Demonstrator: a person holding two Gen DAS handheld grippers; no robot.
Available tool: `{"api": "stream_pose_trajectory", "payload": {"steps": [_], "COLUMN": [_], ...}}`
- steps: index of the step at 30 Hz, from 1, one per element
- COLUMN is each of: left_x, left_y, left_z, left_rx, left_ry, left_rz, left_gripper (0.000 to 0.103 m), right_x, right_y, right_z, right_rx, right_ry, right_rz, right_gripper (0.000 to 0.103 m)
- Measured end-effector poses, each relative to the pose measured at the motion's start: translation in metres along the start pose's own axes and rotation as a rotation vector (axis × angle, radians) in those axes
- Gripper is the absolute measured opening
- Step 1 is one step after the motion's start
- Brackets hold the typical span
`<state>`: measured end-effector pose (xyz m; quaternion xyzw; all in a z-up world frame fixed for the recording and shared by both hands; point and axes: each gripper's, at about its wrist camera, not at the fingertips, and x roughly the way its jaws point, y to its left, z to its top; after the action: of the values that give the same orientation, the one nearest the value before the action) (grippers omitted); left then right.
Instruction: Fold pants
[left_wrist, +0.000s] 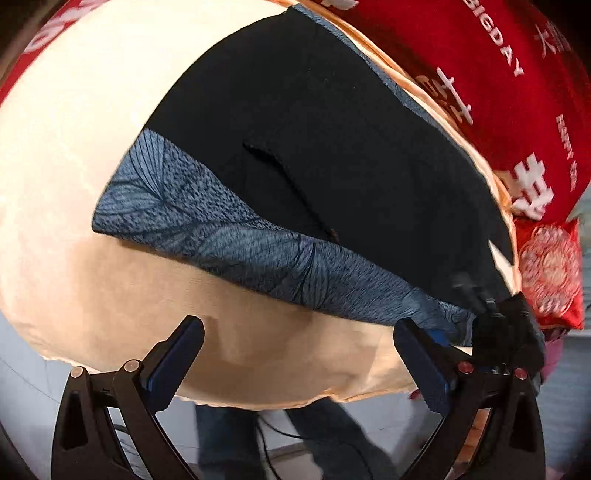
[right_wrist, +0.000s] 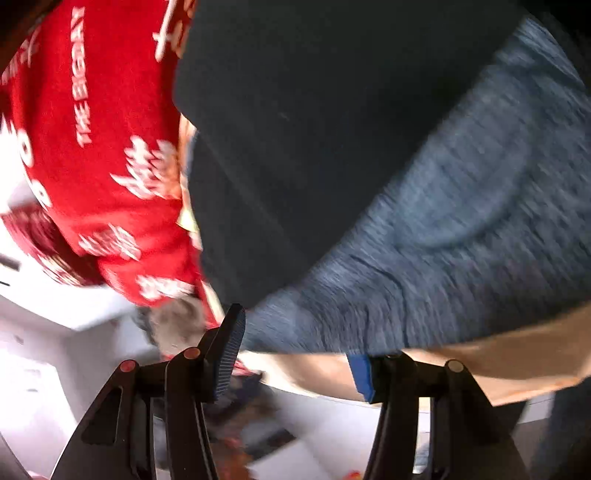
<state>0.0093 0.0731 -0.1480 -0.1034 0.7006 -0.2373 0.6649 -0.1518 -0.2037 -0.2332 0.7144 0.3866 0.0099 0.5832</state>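
The pants (left_wrist: 314, 147) are black with a blue leaf-patterned band (left_wrist: 229, 236) along the near edge. They lie flat on a cream cloth (left_wrist: 92, 166). My left gripper (left_wrist: 297, 341) is open and empty, just short of the band's near edge. My right gripper (left_wrist: 498, 325) shows at the band's right end in the left wrist view. In the blurred right wrist view my right gripper (right_wrist: 303, 350) is open, with the blue band (right_wrist: 443, 240) and the black cloth (right_wrist: 314, 129) right in front of it; the band's edge hides its right fingertip.
A red blanket with white lettering (left_wrist: 498, 74) lies beyond the pants; it also shows in the right wrist view (right_wrist: 92, 147). A red embroidered cushion (left_wrist: 550, 269) sits at the right. The cream cloth's near edge (left_wrist: 258, 398) overhangs a grey floor, where a person's legs (left_wrist: 229, 435) stand.
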Motion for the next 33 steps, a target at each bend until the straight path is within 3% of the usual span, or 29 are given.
{"api": "stream_pose_trajectory", "payload": {"steps": [6, 9, 10, 11, 14, 16, 21, 26, 27, 28, 29, 31, 33], "left_x": [0.007, 0.013, 0.014, 0.014, 0.016, 0.013, 0.001, -0.004, -0.003, -0.001, -0.001, -0.006, -0.017], "left_y": [-0.001, -0.003, -0.003, -0.005, -0.008, -0.012, -0.018, -0.02, -0.019, -0.019, -0.019, -0.022, -0.029], "left_z": [0.018, 0.031, 0.035, 0.039, 0.046, 0.049, 0.058, 0.059, 0.058, 0.057, 0.056, 0.056, 0.059], "left_rx": [-0.205, -0.253, -0.252, -0.237, -0.184, -0.131, -0.063, -0.003, 0.012, 0.018, 0.019, 0.024, 0.018], "left_ry": [-0.059, -0.097, -0.106, -0.115, -0.104, -0.097, -0.076, -0.047, -0.039, -0.032, -0.033, -0.046, -0.072], "left_rz": [-0.161, -0.137, -0.124, -0.094, -0.062, -0.071, -0.102, -0.077, -0.054, -0.031, -0.011, 0.009, 0.009], "left_gripper": [0.103, 0.103, 0.091, 0.066, 0.044, 0.038, 0.038, 0.038, 0.038, 0.038, 0.036, 0.03, 0.03], "right_x": [-0.024, -0.031, -0.026, -0.028, -0.025, -0.035, -0.068, -0.11, -0.12, -0.126, -0.131, -0.138, -0.148], "right_y": [0.039, 0.05, 0.055, 0.055, 0.05, 0.037, -0.01, -0.041, -0.048, -0.051, -0.055, -0.049, -0.017], "right_z": [0.001, 0.005, 0.004, 0.001, 0.003, 0.0, 0.005, 0.01, 0.012, 0.014, 0.016, 0.018, 0.02], "right_rx": [-0.067, -0.081, -0.078, -0.079, -0.103, -0.103, -0.024, 0.068, 0.106, 0.133, 0.179, 0.175, 0.053], "right_ry": [0.025, 0.03, 0.034, 0.037, 0.048, 0.041, -0.058, -0.201, -0.237, -0.246, -0.252, -0.239, -0.215], "right_rz": [0.128, 0.165, 0.169, 0.17, 0.121, 0.085, 0.002, 0.045, 0.085, 0.109, 0.131, 0.114, 0.055], "right_gripper": [0.057, 0.057, 0.057, 0.057, 0.057, 0.057, 0.057, 0.057, 0.054, 0.034, 0.003, 0.004, 0.004]}}
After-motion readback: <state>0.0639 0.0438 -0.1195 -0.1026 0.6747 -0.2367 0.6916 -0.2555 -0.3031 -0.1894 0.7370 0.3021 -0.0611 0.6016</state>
